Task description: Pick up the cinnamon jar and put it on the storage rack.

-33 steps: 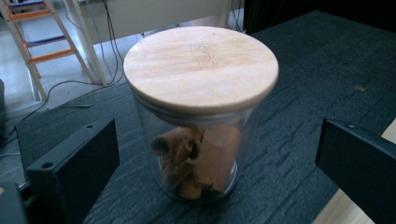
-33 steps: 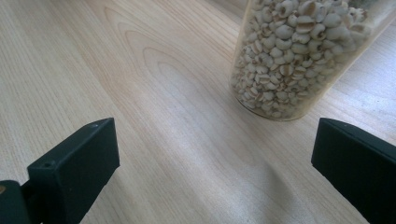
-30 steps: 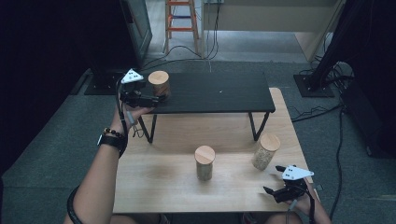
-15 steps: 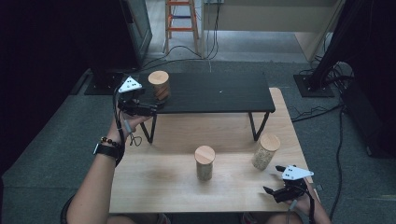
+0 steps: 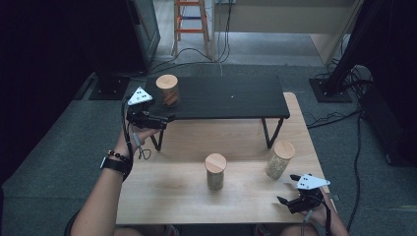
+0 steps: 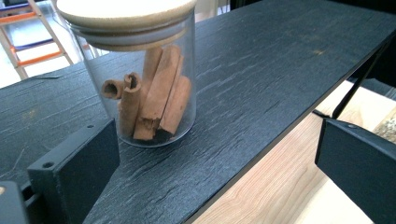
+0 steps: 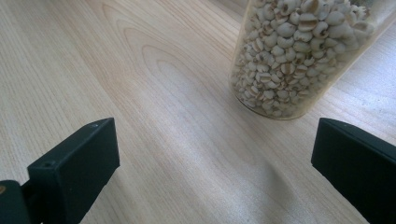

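I see brown cinnamon sticks in a clear jar (image 6: 140,88) with a pale wooden lid, on a black grained shelf (image 6: 261,74). At two o'clock, light wood table (image 7: 140,93); cream grains fill another jar (image 7: 299,51).

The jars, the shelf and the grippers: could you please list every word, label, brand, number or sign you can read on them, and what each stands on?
None can be read.
Cinnamon jar: clear glass, plain wooden lid, no label.
Grain jar: clear glass, no label.
Middle jar: no label seen.
Black shelf: no text.
Left gripper and right gripper: grey plates carry dark dots, no writing.
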